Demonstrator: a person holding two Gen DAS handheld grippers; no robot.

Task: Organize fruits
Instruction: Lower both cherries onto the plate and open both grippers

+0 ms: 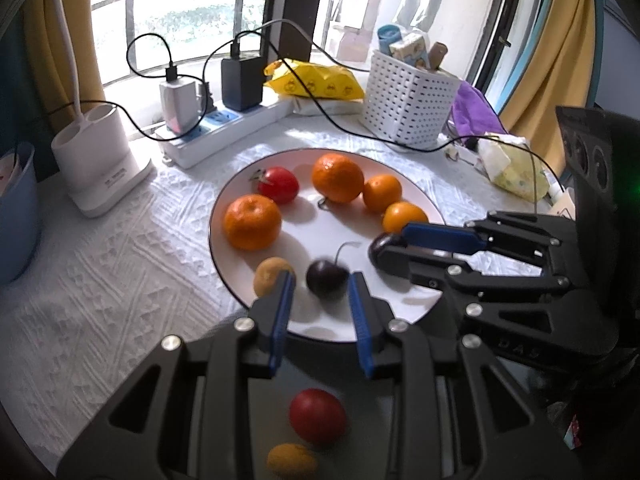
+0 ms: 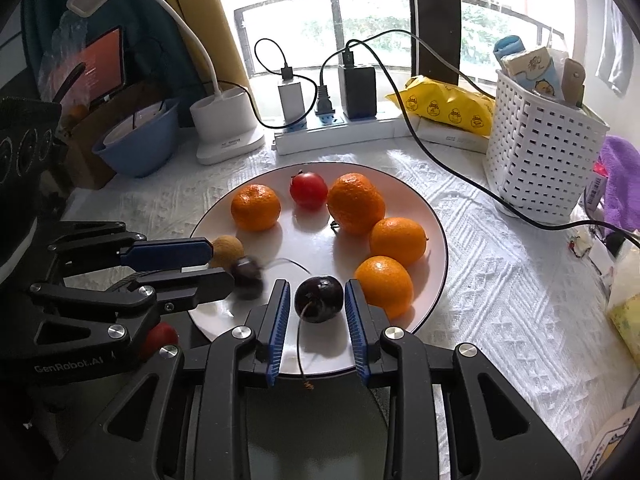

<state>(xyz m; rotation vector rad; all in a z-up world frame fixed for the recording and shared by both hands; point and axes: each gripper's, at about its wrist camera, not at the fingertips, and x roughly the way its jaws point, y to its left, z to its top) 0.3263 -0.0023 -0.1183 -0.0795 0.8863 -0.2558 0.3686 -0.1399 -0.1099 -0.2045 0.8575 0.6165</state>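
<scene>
A white plate (image 1: 320,236) (image 2: 320,236) holds several oranges (image 1: 252,222) (image 2: 356,203), a red tomato (image 1: 279,185) (image 2: 308,190), a tan longan (image 1: 271,276) (image 2: 227,251) and two dark cherries. My left gripper (image 1: 322,286) (image 2: 222,264) is open around one cherry (image 1: 327,280) (image 2: 248,272), which looks blurred and loose between the fingers. My right gripper (image 2: 317,296) (image 1: 390,246) is open around the other cherry (image 2: 319,299) (image 1: 380,247). A red fruit (image 1: 318,416) (image 2: 160,338) and a yellow fruit (image 1: 290,460) lie near the plate's front edge, below the left gripper.
Behind the plate stand a white lamp base (image 1: 96,160) (image 2: 228,128), a power strip with chargers and cables (image 1: 224,124) (image 2: 332,128), a yellow snack bag (image 1: 316,80) (image 2: 448,106) and a white basket (image 1: 408,104) (image 2: 540,156). A blue bowl (image 2: 138,140) sits at the left.
</scene>
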